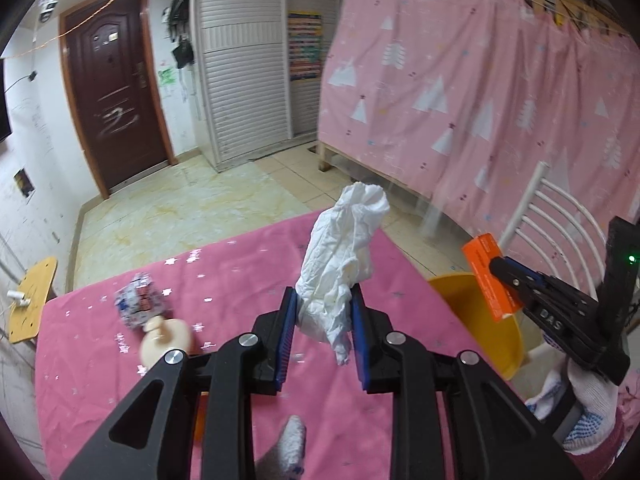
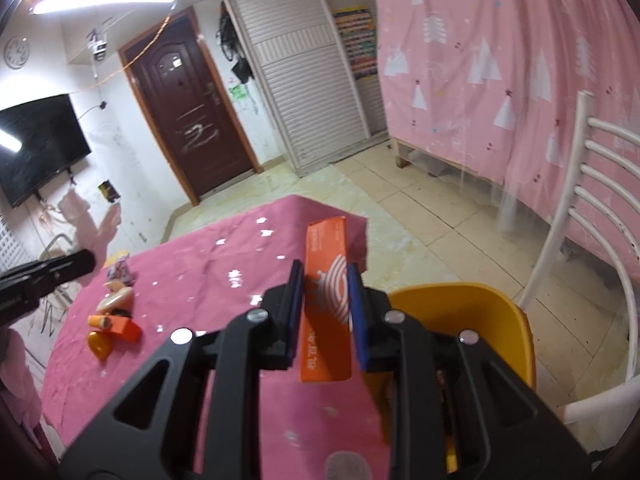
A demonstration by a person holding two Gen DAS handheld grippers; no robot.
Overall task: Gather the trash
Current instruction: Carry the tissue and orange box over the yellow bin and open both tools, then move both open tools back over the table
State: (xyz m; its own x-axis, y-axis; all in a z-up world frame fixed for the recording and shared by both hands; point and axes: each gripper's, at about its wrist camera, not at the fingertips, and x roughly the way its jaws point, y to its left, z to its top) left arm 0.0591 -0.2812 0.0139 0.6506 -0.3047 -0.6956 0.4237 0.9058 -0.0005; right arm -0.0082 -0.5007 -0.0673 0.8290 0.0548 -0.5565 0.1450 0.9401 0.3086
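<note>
Gripping a crumpled white tissue, the left gripper is hanging above the pink table; the right gripper is clamping an orange box near the yellow bin beyond

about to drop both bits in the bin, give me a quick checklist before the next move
1. Left tongs clamped on the crumpled tissue: ok.
2. Right tongs clamped on the orange box: ok.
3. Yellow bin within view beside the table: ok.
4. Either item already above the bin opening: not ok for the tissue; cannot tell for the box.
5. Table cleared of trash: not ok, a crumpled wrapper remains.
</note>
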